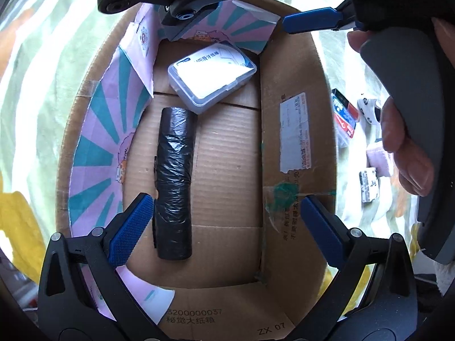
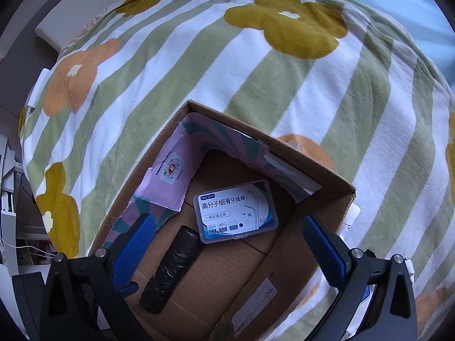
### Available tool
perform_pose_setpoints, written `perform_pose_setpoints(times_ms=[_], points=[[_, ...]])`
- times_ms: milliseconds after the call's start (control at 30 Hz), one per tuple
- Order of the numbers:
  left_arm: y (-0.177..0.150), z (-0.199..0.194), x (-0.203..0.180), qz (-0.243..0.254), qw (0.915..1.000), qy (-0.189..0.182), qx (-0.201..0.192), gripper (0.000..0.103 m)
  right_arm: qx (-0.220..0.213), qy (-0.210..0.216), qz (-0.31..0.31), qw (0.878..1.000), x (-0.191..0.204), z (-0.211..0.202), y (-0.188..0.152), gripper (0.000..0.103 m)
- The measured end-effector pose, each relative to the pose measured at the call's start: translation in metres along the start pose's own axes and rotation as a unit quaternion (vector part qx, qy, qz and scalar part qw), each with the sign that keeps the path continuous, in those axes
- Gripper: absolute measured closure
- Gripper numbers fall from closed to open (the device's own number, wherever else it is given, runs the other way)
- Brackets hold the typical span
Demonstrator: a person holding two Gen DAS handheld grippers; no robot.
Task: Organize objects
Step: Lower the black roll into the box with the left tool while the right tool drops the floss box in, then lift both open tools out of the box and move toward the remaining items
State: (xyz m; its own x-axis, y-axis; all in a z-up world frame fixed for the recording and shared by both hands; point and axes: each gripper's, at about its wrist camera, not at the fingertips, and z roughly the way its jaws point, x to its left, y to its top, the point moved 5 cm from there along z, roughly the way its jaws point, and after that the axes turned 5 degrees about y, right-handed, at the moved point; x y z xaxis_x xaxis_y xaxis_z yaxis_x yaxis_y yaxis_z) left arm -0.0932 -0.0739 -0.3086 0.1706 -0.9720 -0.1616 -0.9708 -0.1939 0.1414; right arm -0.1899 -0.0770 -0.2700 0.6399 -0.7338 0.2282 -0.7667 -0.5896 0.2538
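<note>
In the box: floss case (image 2: 235,210) and black bag roll (image 1: 173,182) are already lying in the cardboard box (image 1: 295,147).
Outside: small packets (image 1: 345,118) are waiting on the blanket (image 2: 199,65).
Claws: left gripper (image 1: 227,227) and right gripper (image 2: 227,244) are hovering spread apart, carrying nothing.

My left wrist camera looks straight down, close, into the box (image 1: 298,147). My right looks down obliquely from higher. Both share its floor.

The left gripper (image 1: 227,224), black-framed with blue ribbed pads, holds its jaws spread wide, gripping nothing. The right gripper (image 2: 227,244) is likewise wide apart and empty, its grey handle gripped by a bare hand (image 1: 403,147).
</note>
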Motion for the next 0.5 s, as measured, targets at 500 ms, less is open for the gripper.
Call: perform_pose_setpoints(times_ms=[500], points=[[0.004, -0.082, -0.022, 0.032, 0.9970, 0.036, -0.059, 0.000, -0.075, -0.021, 0.038, 0.996, -0.003, -0.133, -0.033, 0.000]])
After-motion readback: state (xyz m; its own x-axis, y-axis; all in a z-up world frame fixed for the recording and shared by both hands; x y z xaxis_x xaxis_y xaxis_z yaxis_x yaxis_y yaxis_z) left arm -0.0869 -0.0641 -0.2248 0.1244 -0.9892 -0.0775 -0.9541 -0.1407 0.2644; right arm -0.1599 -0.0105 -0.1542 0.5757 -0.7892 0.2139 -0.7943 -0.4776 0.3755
